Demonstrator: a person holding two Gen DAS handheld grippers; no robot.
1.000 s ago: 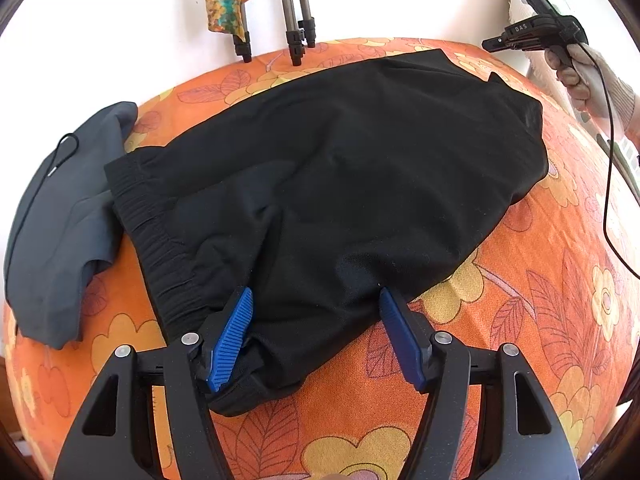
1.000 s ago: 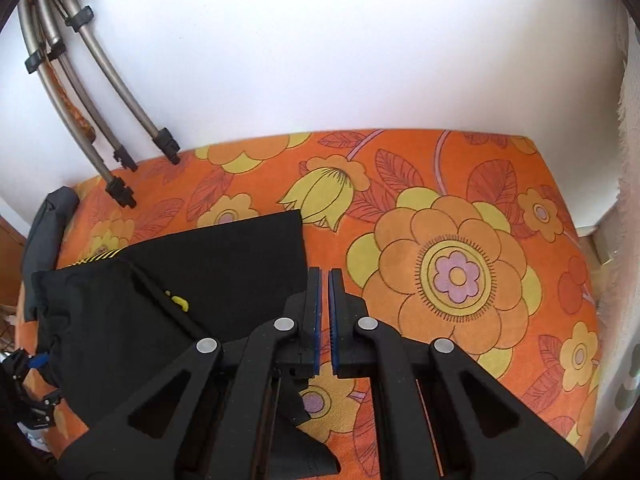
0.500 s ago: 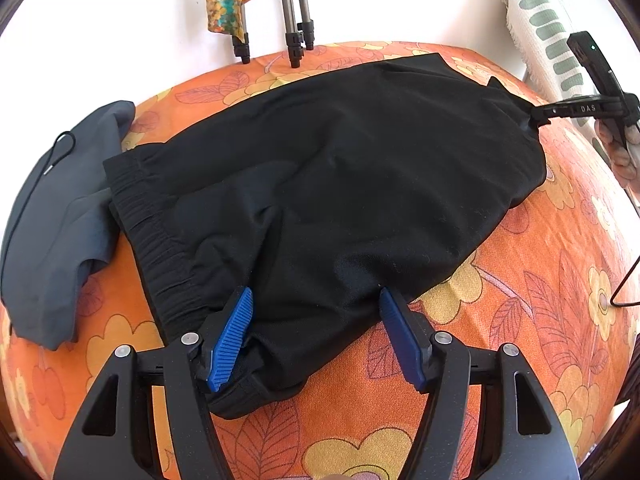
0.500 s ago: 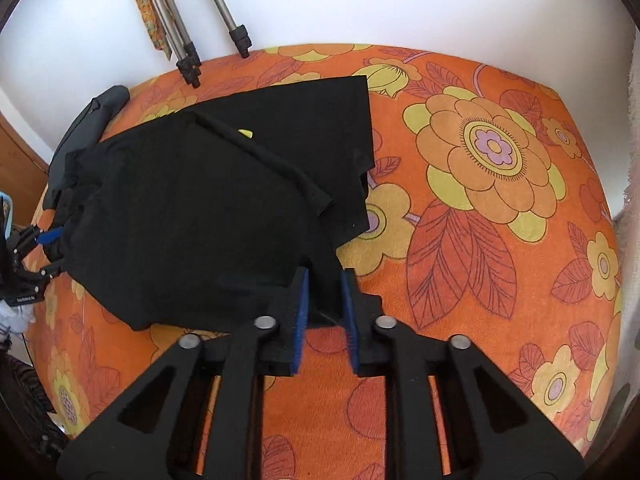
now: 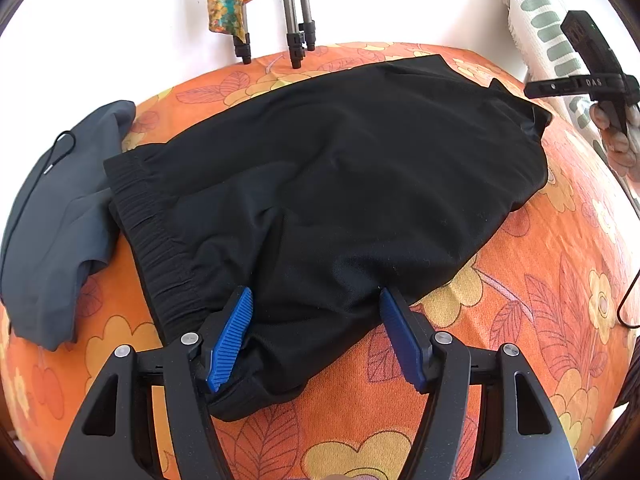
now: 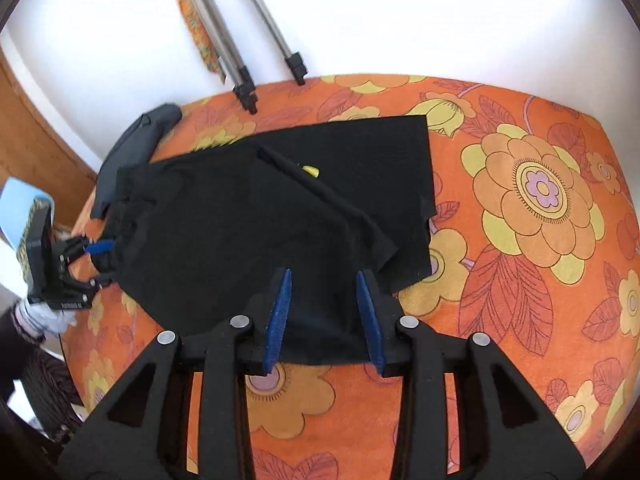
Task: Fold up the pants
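The black pants (image 5: 332, 200) lay spread on the orange floral cover (image 5: 540, 300), long axis running from the ribbed waistband (image 5: 160, 240), beside a grey garment (image 5: 52, 232), out to the leg ends. Seen from the right wrist, one leg lay folded over the other. The left gripper (image 5: 316, 320) stood spread over the waistband-end hem; the right gripper (image 6: 323, 312) stood spread astride the leg-end hem, nipping nothing. Each was nearest its own end, so a fold would likely bring the two ends together. Tripod legs (image 5: 298, 20) stood beyond the pants by the wall.
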